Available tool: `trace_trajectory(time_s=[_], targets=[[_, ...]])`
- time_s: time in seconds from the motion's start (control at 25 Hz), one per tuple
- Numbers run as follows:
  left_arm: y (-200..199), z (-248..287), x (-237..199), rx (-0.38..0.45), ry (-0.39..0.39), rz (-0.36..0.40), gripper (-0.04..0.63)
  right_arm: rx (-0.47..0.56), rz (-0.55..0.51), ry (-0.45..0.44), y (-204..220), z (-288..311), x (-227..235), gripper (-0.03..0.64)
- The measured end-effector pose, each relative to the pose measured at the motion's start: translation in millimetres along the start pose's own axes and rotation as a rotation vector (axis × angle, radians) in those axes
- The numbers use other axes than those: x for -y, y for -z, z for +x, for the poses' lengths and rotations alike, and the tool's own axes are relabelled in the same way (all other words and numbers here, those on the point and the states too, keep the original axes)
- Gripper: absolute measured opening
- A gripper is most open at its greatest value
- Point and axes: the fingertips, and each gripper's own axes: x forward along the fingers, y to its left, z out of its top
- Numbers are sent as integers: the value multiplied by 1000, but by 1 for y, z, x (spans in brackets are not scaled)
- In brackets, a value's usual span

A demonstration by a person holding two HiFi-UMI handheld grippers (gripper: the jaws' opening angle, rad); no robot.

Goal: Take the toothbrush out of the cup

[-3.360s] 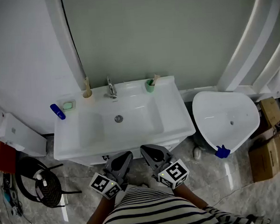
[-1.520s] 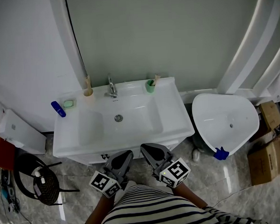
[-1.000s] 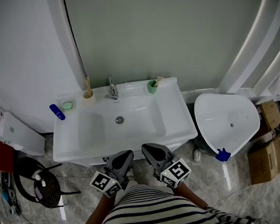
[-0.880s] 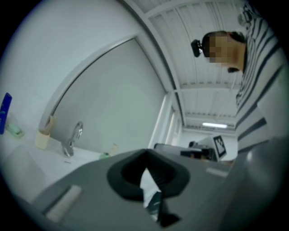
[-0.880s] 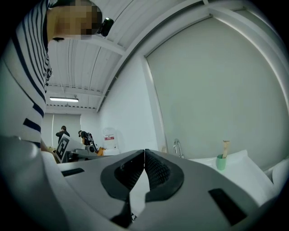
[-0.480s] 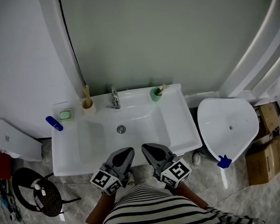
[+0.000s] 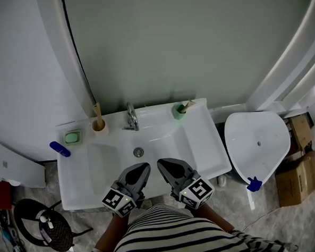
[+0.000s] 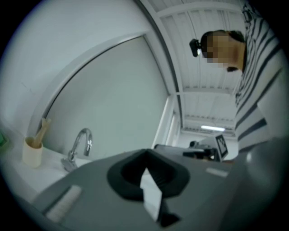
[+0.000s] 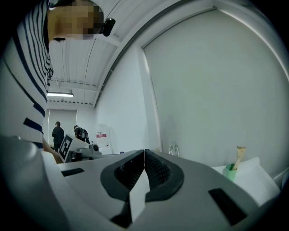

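Note:
A green cup [image 7: 178, 112] with a wooden toothbrush [image 7: 187, 105] leaning in it stands at the back right of the white sink [image 7: 201, 147]. A beige cup [image 7: 98, 125] holding another toothbrush [image 7: 97, 111] stands at the back left. My left gripper [image 7: 143, 168] and right gripper [image 7: 161, 163] are both shut and empty, side by side over the sink's front edge, well short of either cup. The left gripper view shows its gripper [image 8: 145, 154] with the beige cup [image 8: 32, 152] far left. The right gripper view shows its gripper [image 9: 144, 151] and the green cup [image 9: 231, 172] at right.
A chrome faucet [image 7: 131, 117] stands at the back middle of the basin. A green soap dish [image 7: 72, 137] and a blue item [image 7: 59, 149] lie at the sink's left. A white tub [image 7: 257, 140], cardboard boxes [image 7: 296, 175] and a black stool [image 7: 38, 223] stand around it.
Both shut grippers have moved forward from in front of the cabinet to above the sink's front rim. The sink and cups now appear nearer.

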Motion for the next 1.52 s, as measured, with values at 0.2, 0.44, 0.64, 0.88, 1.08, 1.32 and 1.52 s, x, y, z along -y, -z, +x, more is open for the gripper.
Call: trace_trajectory(time_s=[0.2,0.44,0.64,0.88,1.08,1.32,1.52], targets=[[-3,2,-17,0,6,-4,8,-2,9,6,2,17,5,8],[-4,2,-30,8,5,-17,8,-27,-8,-2,5,31,6,8],[-5,5,-38,16,5,-22,8,-31,-16,-11,4,38,8,8],[-6,10,-43,19,10,-37,8,-44,-30,-2,2,43,14,8],[-4,22,-44,11,28,-31,8,-57,-36,14,1,42,27,8],[4,45,-37,-4,39,-18,8,-64,-26,22,1,27,47,8],[9,72,-19,-10,26,-3,8,-65,-27,6,-3,4,71,8]])
